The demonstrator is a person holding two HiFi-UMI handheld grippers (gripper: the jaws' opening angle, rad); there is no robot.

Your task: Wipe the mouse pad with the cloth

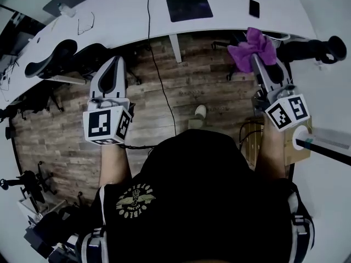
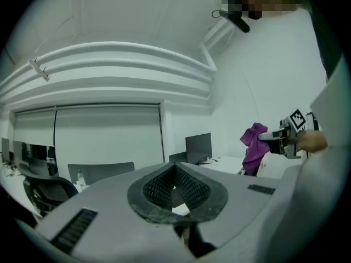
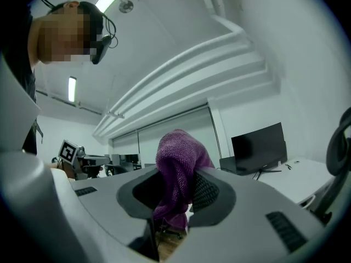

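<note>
Okay, left gripper point(image 1: 116, 60): jaws pressed together, empty. In the left gripper view the ribbed pads point(image 2: 159, 188) meet at the tip, with a small light gap lower down.

Right gripper point(image 1: 256, 58): jaws pinching a purple cloth point(image 1: 252, 44). The right gripper view shows the cloth bunched in a hump above the jaw tips, with a fold hanging down between and below them.

Both grippers are held over the wood floor point(image 1: 164, 106), short of the bench point(image 1: 126, 15) edge.

The dark mouse pad point(image 1: 189, 7) lies flat on the white bench, well ahead of both sets of jaws. It is ahead and to the right of the left jaws, and ahead and to the left of the right jaws. Cloth and mouse pad are well apart.

A black phone point(image 1: 254, 8) lies on the bench to the right of the mouse pad, roughly straight ahead of the right jaws.

A black cable point(image 1: 156, 64) drops from the bench to the floor, passing between the two grippers, nearer the left jaws.

Dark office chairs point(image 1: 60, 59) stand to the left of the left jaws.

In the left gripper view, the right gripper and its hanging cloth show off to the right of the left jaws. A dark monitor point(image 2: 198, 148) stands beyond the left jaw tips, slightly right.
</note>
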